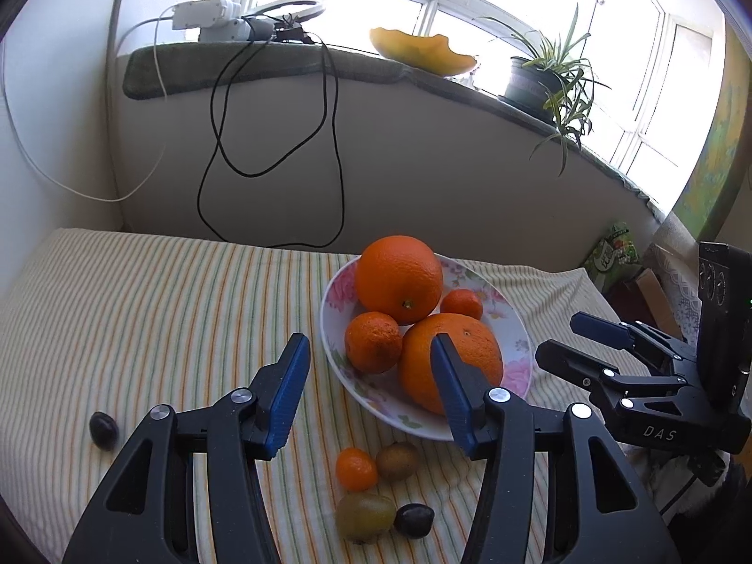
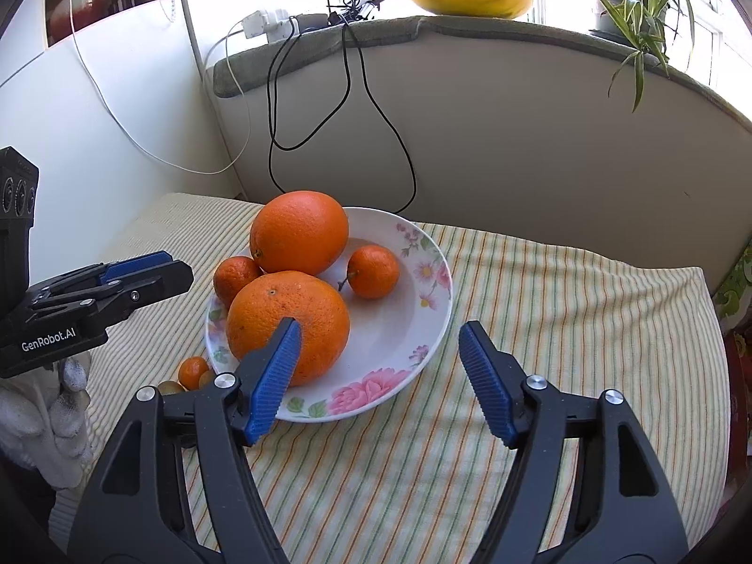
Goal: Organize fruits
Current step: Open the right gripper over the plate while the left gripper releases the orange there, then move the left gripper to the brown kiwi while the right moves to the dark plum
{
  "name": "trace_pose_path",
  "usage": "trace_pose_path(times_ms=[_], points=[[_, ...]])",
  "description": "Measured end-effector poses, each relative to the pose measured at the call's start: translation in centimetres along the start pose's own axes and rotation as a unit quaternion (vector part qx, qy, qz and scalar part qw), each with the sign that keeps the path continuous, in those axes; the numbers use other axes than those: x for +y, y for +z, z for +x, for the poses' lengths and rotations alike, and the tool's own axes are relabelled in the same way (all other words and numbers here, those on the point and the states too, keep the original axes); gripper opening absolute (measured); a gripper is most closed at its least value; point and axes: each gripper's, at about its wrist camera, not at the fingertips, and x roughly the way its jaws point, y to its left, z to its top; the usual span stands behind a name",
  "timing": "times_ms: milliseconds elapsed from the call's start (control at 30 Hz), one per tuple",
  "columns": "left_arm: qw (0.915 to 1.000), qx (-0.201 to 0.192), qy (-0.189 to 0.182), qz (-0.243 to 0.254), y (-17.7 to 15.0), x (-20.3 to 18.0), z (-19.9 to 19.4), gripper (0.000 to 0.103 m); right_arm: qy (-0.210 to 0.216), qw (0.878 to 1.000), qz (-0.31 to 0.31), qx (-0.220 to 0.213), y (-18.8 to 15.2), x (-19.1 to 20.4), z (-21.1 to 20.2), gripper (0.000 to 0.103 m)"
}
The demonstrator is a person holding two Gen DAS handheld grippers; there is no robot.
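A floral plate [image 1: 512, 329] [image 2: 413, 310] on the striped cloth holds two large oranges [image 1: 399, 277] [image 2: 301, 230] and two mandarins [image 1: 373, 340] [image 2: 373, 270]. On the cloth in front of it lie a small mandarin [image 1: 356, 468] [image 2: 192, 370], two kiwis [image 1: 397, 460] and a dark plum [image 1: 413, 519]. Another dark plum [image 1: 102, 428] lies far left. My left gripper [image 1: 369, 392] is open and empty above the loose fruit. My right gripper [image 2: 378, 378] is open and empty over the plate's near rim; it also shows in the left wrist view [image 1: 559, 336].
The striped cloth [image 1: 141, 310] covers the table up to a wall. Black and white cables [image 1: 324, 141] hang down the wall from a sill with a potted plant [image 1: 545, 75] and a yellow bowl [image 1: 423, 51]. A green packet [image 1: 611, 254] stands at the right edge.
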Motion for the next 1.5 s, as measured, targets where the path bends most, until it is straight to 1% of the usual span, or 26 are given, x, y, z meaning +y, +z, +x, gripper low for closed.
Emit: trace_pose_path(times_ms=[33, 233, 300, 367, 600, 767, 900, 1133, 1167, 1200, 1267, 1367, 1500], points=[[1.0000, -0.004, 0.002, 0.000, 0.0, 0.0, -0.4, 0.062, -0.002, 1.000, 0.000, -0.005, -0.1, 0.1, -0.4, 0.079], [0.9998, -0.019, 0.011, -0.002, -0.5, 0.1, -2.5, 0.069, 0.000, 1.000, 0.003, -0.016, -0.6, 0.8, -2.2, 0.081], [0.9996, -0.023, 0.016, -0.002, -0.9, 0.2, -3.3, 0.070, 0.000, 1.000, 0.001, -0.022, -0.9, 1.3, -2.8, 0.088], [0.9994, -0.027, 0.022, -0.001, -1.2, 0.3, -3.9, 0.072, 0.005, 1.000, -0.001, -0.029, -1.2, 1.7, -3.4, 0.090], [0.9989, -0.028, 0.035, -0.010, -2.5, 1.2, -5.6, 0.072, 0.020, 0.999, -0.009, -0.037, -2.1, 3.6, -5.0, 0.090], [0.9982, -0.037, 0.042, -0.022, -3.7, 2.6, -7.4, 0.072, 0.030, 0.998, -0.020, -0.043, -2.7, 4.9, -6.0, 0.090], [0.9972, -0.040, 0.056, -0.027, -5.0, 4.0, -8.8, 0.072, 0.042, 0.998, -0.021, -0.045, -3.3, 5.7, -6.4, 0.090], [0.9948, -0.037, 0.081, -0.049, -7.8, 7.1, -11.0, 0.072, 0.065, 0.997, -0.036, -0.027, -4.4, 7.5, -5.8, 0.090], [0.9943, -0.035, 0.086, -0.053, -8.3, 7.6, -11.2, 0.072, 0.068, 0.997, -0.039, -0.024, -4.6, 7.8, -5.6, 0.089], [0.9938, -0.032, 0.089, -0.058, -8.8, 8.1, -11.4, 0.071, 0.070, 0.996, -0.042, -0.021, -4.8, 8.0, -5.5, 0.085], [0.9928, -0.026, 0.095, -0.068, -9.7, 9.1, -11.7, 0.066, 0.075, 0.996, -0.050, -0.014, -5.1, 8.6, -5.1, 0.080], [0.9910, -0.015, 0.104, -0.083, -11.0, 10.5, -11.7, 0.060, 0.082, 0.995, -0.060, -0.001, -5.5, 9.3, -4.4, 0.069], [0.9885, -0.006, 0.107, -0.107, -11.9, 12.3, -11.4, 0.053, 0.084, 0.994, -0.072, 0.016, -6.1, 10.3, -3.3, 0.055]])
